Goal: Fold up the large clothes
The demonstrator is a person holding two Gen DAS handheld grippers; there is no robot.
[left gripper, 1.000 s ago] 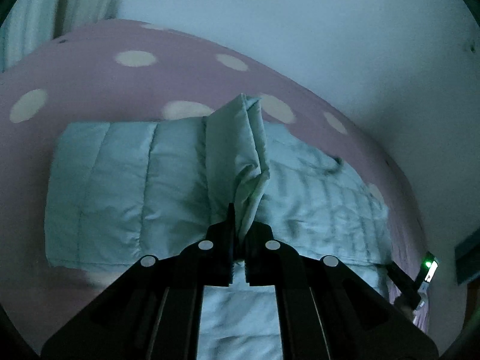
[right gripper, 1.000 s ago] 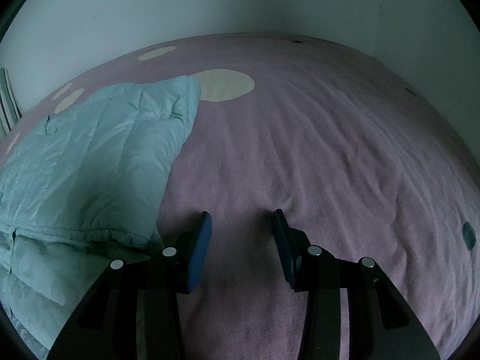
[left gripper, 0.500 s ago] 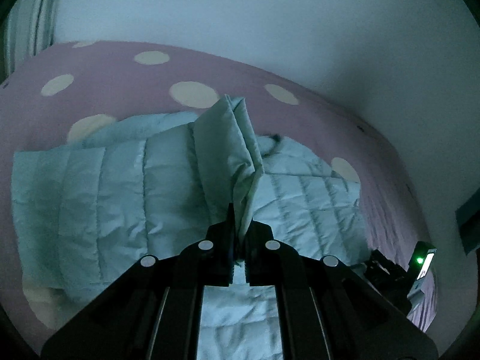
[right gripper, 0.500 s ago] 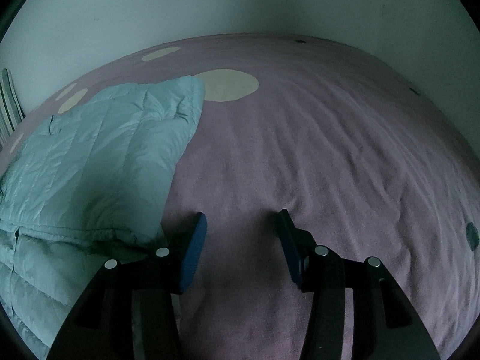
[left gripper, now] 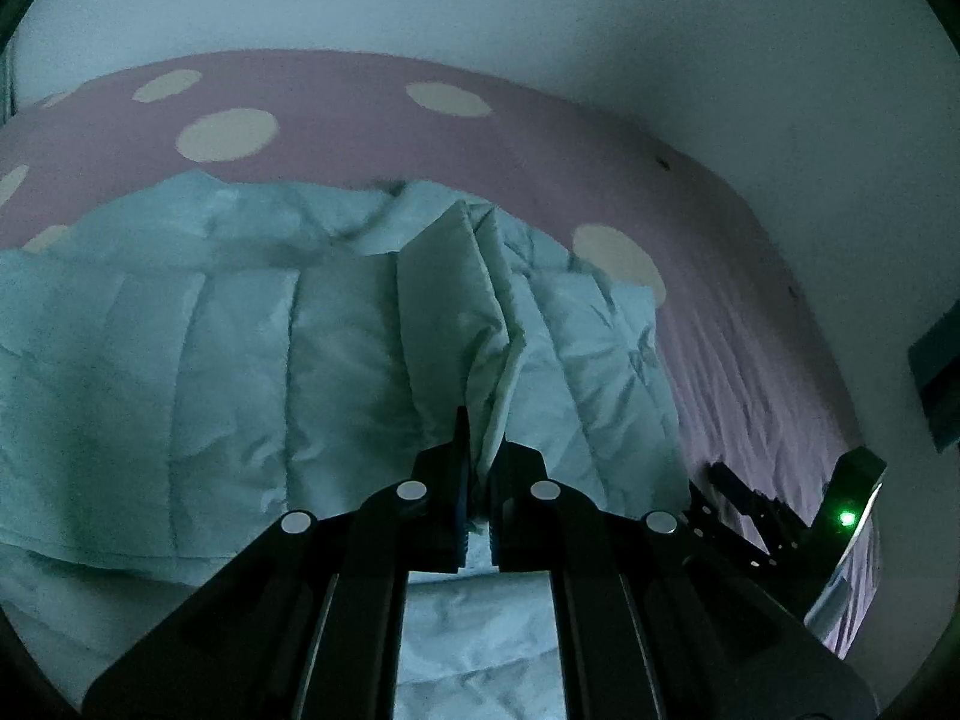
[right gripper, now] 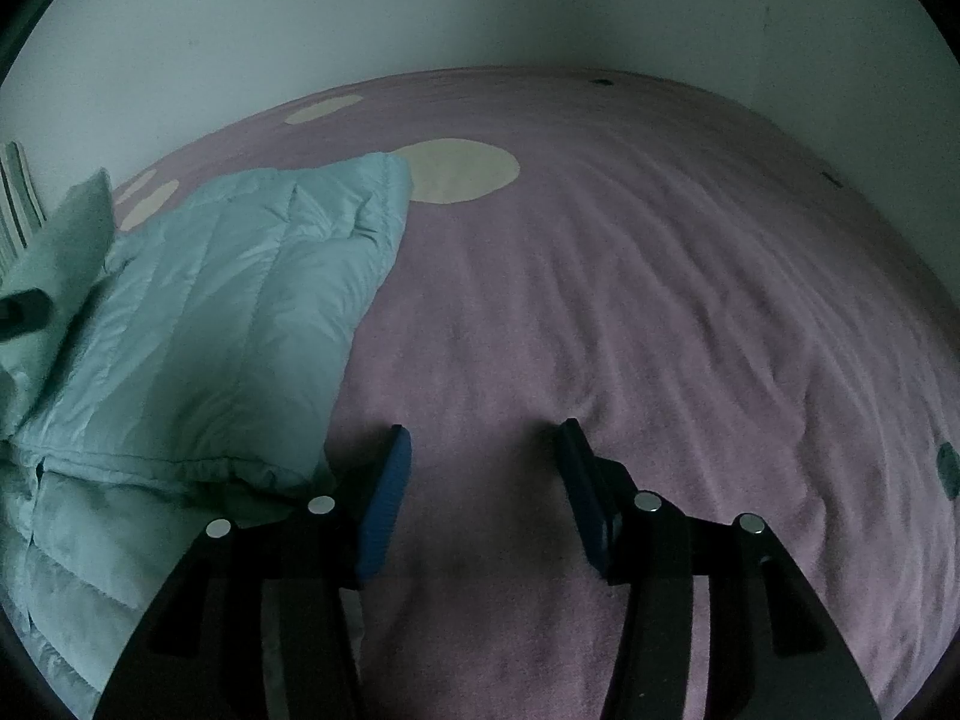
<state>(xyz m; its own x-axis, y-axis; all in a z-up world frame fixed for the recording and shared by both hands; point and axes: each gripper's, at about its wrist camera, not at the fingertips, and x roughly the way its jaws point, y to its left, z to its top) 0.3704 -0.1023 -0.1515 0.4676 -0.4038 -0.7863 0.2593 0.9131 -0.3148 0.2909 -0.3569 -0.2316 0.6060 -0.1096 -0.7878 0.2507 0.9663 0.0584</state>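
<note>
A pale blue quilted jacket (left gripper: 210, 360) lies spread on a pink bedspread (left gripper: 336, 96) with cream dots. My left gripper (left gripper: 480, 450) is shut on a bunched fold of the jacket that stands up above the rest of the cloth. In the right wrist view the jacket (right gripper: 228, 312) fills the left side, and the left gripper's dark tip (right gripper: 21, 306) shows at the far left with the raised fold. My right gripper (right gripper: 483, 450) hovers over bare bedspread just right of the jacket's edge; its jaws are opening and nothing is between them.
White walls (left gripper: 540, 18) close off the bed at the back and right. The right gripper's body with a green light (left gripper: 846, 519) shows at the lower right of the left wrist view. Open bedspread (right gripper: 690, 300) stretches right of the jacket. Striped cloth (right gripper: 15, 198) sits at the far left.
My left gripper has carried the held fold sideways over the jacket, toward the right gripper, and now shows in the right wrist view. The right gripper's jaws have spread wider while it stayed put.
</note>
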